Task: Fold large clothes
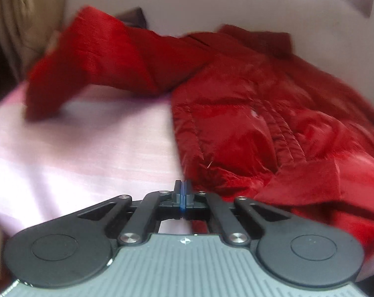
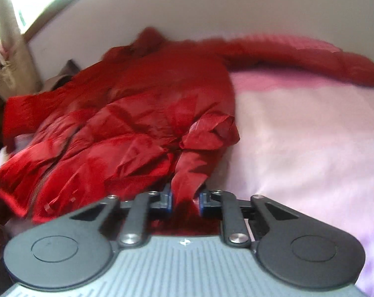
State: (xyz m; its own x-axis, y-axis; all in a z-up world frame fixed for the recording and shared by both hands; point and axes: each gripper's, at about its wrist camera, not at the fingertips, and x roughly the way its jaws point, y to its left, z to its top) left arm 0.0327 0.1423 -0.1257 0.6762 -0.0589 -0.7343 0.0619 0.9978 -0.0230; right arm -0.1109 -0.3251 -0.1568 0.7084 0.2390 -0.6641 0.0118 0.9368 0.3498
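Observation:
A shiny red padded jacket lies spread on a pink bed sheet, one sleeve stretched out to the far left. My left gripper is shut just at the jacket's near hem edge; no cloth shows between its pads. In the right wrist view the same jacket lies left of centre, its other sleeve running along the far side. My right gripper is shut on a pulled-up fold of the jacket's near hem, the red cloth passing between its fingers.
The pink sheet covers the bed to the right of the jacket. A white wall stands behind the bed. A beige curtain and a bright window hang at the far left. A dark item lies behind the sleeve.

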